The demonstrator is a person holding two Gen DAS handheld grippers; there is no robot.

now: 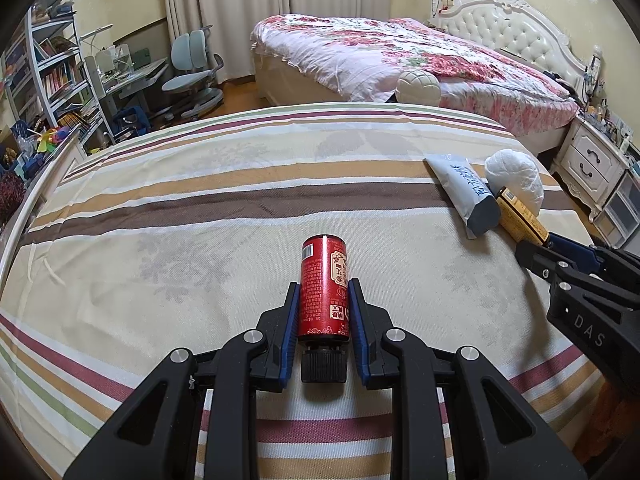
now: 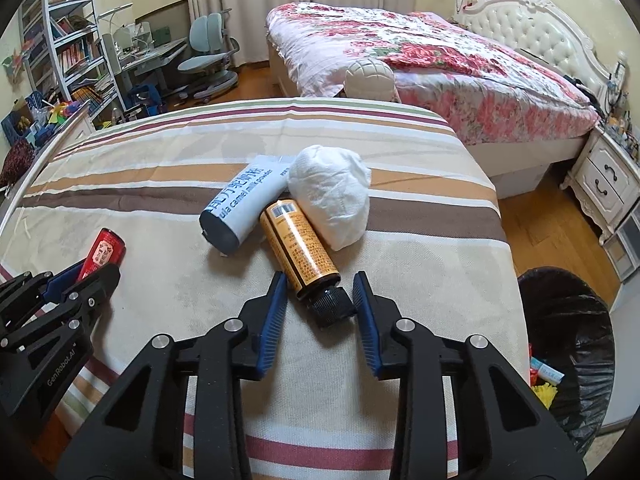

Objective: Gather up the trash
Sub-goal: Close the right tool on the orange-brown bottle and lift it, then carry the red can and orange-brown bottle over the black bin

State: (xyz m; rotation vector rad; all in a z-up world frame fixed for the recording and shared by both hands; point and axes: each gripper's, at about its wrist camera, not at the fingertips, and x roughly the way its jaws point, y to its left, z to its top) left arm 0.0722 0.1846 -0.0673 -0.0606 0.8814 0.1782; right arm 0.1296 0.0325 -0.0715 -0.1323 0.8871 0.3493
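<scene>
A red bottle [image 1: 324, 288] with a black cap lies on the striped bed cover [image 1: 200, 208]. My left gripper [image 1: 324, 292] is shut on it, pads against both sides; both show at the left of the right wrist view, the bottle [image 2: 105, 252] and the gripper [image 2: 96, 276]. An orange bottle [image 2: 298, 246] with a black cap lies between the fingers of my right gripper [image 2: 322, 280], which is open around its neck. A blue-white packet [image 2: 240, 208] and a white crumpled wad [image 2: 332, 196] lie just beyond it. In the left wrist view they sit far right: packet [image 1: 464, 192], wad [image 1: 516, 178], orange bottle [image 1: 520, 216].
A bin lined with a black bag [image 2: 568, 344], holding some trash, stands on the floor right of the bed. A second bed with a floral quilt [image 2: 420, 60] lies beyond. A desk, chair [image 2: 208, 52] and bookshelf stand at the left, nightstand [image 2: 604, 184] at the right.
</scene>
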